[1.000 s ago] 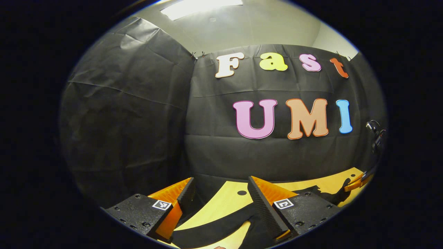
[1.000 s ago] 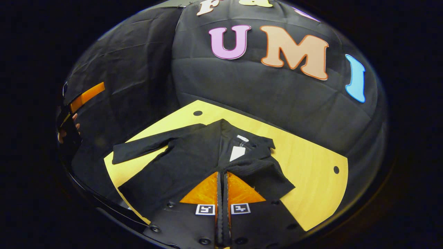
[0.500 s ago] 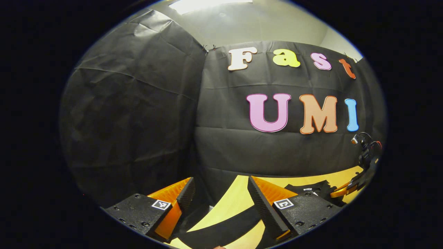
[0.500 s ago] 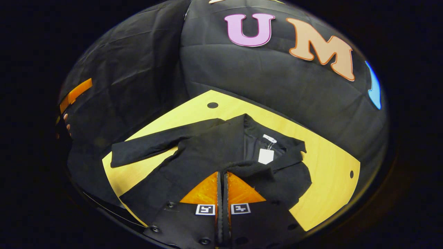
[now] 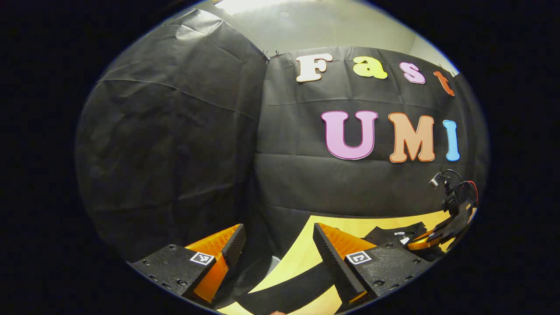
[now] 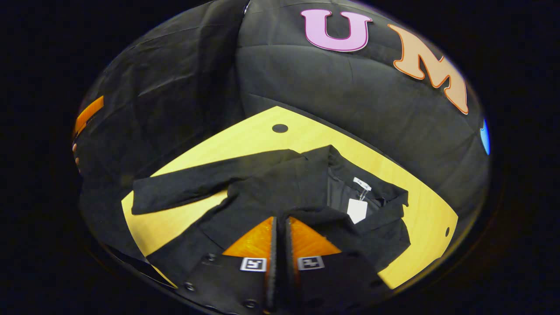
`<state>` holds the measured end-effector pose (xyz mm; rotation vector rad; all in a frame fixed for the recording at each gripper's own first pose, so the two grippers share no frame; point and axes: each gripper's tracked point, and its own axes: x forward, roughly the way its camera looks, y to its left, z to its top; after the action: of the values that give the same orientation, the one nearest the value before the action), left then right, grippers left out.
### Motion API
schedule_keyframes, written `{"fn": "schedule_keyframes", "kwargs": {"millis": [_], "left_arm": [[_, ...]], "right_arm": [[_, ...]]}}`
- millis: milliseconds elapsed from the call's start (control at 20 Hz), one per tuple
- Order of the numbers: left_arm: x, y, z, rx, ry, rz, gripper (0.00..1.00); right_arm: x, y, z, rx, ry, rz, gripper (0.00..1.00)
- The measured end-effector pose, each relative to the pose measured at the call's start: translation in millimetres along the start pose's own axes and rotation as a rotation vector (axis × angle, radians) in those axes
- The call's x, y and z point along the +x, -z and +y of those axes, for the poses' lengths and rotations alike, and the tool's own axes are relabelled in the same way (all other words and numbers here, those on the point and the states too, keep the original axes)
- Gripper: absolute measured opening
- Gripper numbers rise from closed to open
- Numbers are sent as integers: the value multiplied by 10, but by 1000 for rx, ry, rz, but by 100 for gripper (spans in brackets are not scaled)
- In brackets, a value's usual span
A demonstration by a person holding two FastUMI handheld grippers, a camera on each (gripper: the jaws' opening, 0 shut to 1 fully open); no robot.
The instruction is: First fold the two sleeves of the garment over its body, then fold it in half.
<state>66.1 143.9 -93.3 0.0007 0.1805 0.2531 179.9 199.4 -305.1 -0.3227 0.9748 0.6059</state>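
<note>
Black cloth walls close the booth around a yellow table (image 5: 302, 258), which we take 1 view at a time.

From the left gripper view, our left gripper (image 5: 278, 258) hovers above the table's edge with its jaws spread wide and nothing between them. Below the gap lies a dark band of fabric, the garment's left sleeve (image 5: 284, 291), lying flat and unfolded. Far off to the right of the jaws we see the right gripper (image 5: 426, 239) resting low on the garment (image 5: 393, 232).

From the right gripper view, the right gripper (image 6: 276, 245) has its jaws nearly closed, a slim gap remaining, and a ridge of black fabric bunches just ahead of the tips; we cannot tell whether it is pinched. A white tag (image 6: 356, 210) sits ahead and to the right of the jaws. The left sleeve (image 6: 183, 188) stretches out ahead-left across bare table.

We judge 1 sleeve fold is under way on the right side; the left sleeve and the halving fold remain.
</note>
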Motion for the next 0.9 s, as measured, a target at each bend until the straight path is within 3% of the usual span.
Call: {"fn": "schedule_keyframes", "kwargs": {"millis": [50,150,550,750,900], "left_arm": [[3,-10,2,-1,0,-1,94],[35,-28,-5,0,1,-4,94],[116,70,86,38,33,16,94],[210,465,223,117,86,116,94],[224,975,201,188,165,260,94]], "right_arm": [[-7,-139,50,17,-19,-61,37],[-169,-355,-51,16,35,-155,94],[-639,-569,-286,25,139,-295,98],[-831,-493,-360,38,175,-313,98],[-927,-403,-381,55,194,-320,99]]}}
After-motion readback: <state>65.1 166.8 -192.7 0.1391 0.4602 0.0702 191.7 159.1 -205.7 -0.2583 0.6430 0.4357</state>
